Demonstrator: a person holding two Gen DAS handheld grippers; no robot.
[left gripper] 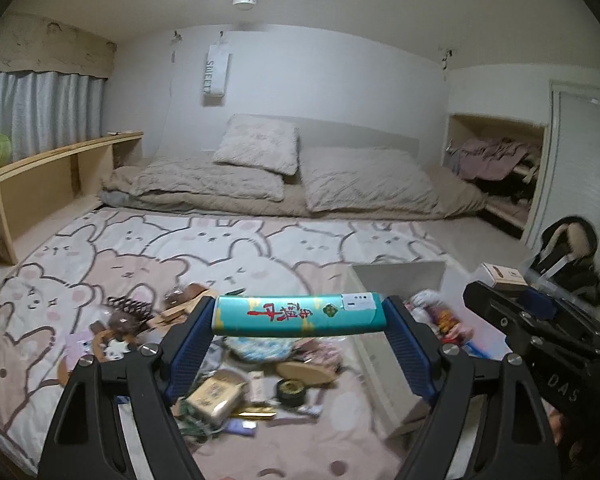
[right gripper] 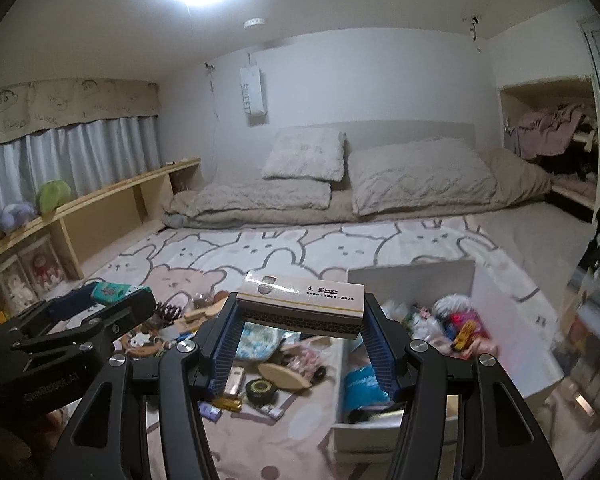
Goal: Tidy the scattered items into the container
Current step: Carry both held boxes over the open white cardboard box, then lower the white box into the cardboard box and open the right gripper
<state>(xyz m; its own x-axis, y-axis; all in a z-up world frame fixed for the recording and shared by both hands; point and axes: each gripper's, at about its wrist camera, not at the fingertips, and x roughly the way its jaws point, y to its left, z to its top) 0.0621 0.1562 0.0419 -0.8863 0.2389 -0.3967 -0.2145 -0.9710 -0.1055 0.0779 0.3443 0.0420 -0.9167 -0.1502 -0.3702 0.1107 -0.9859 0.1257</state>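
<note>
My left gripper (left gripper: pixel 300 316) is shut on a teal packet with red characters (left gripper: pixel 296 315), held crosswise above the clutter; the packet also shows in the right wrist view (right gripper: pixel 114 293). My right gripper (right gripper: pixel 300 312) is shut on a white matchbox (right gripper: pixel 300 302), held above the left edge of the white open box (right gripper: pixel 500 328); the matchbox shows in the left wrist view (left gripper: pixel 504 274). Scattered items (right gripper: pixel 260 376) lie on the bunny-print bedspread (right gripper: pixel 260 248), among them a round black tin (right gripper: pixel 262 390), a wooden oval (right gripper: pixel 282 376) and a small yellow box (left gripper: pixel 214 396).
The white box holds several items (right gripper: pixel 452 324). Pillows (right gripper: pixel 420 174) and a folded duvet lie at the back. A wooden shelf (right gripper: pixel 120 200) runs along the left wall. A wardrobe niche (right gripper: pixel 552 136) with clothes is at the right.
</note>
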